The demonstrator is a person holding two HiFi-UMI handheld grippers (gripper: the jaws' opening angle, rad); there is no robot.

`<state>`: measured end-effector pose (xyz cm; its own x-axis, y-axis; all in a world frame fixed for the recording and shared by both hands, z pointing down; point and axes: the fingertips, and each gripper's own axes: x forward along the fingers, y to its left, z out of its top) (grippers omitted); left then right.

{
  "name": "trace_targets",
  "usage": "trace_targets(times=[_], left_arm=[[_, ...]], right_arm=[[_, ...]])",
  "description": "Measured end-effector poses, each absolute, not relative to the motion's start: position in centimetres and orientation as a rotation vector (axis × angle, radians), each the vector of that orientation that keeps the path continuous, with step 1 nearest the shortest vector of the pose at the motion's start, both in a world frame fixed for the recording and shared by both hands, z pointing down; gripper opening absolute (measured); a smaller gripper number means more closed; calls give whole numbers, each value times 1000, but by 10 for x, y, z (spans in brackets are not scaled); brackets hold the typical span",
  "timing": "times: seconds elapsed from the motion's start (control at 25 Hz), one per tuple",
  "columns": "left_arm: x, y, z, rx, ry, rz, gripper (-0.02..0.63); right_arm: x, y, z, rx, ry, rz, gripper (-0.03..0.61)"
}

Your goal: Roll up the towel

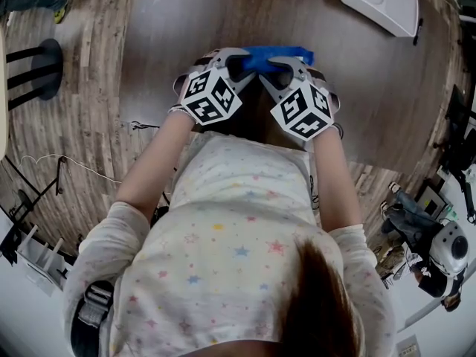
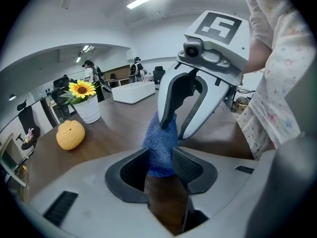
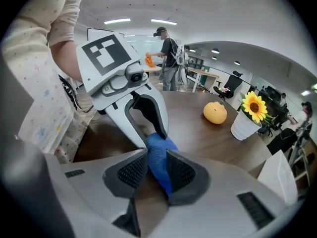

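Observation:
The blue towel (image 1: 280, 56) lies bunched into a narrow strip on the dark wooden table (image 1: 156, 43), just beyond the two marker cubes in the head view. My left gripper (image 1: 236, 65) is shut on its left end; in the left gripper view the blue cloth (image 2: 160, 144) is pinched between the grey pads (image 2: 184, 166). My right gripper (image 1: 281, 70) faces it from the other side, shut on the same towel (image 3: 157, 158). The two grippers stand nearly tip to tip, with only a short piece of cloth showing between them.
A yellow-orange fruit-shaped object (image 2: 70, 135) and a white pot with a sunflower (image 2: 85, 101) stand farther out on the table. A white box (image 1: 379, 2) sits at the far right corner. The near table edge runs under the person's body. People stand in the background (image 3: 168, 51).

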<state>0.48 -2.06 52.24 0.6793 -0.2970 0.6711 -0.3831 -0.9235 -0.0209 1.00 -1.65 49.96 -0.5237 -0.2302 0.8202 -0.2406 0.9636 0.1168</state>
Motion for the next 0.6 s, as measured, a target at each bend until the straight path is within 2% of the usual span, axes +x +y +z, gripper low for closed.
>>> trace_targets(times=[0.6], left_arm=[[6,-33,519,2767,-626,1040,153]], right_arm=[[15,-28,519,331,-2078,-51,126]])
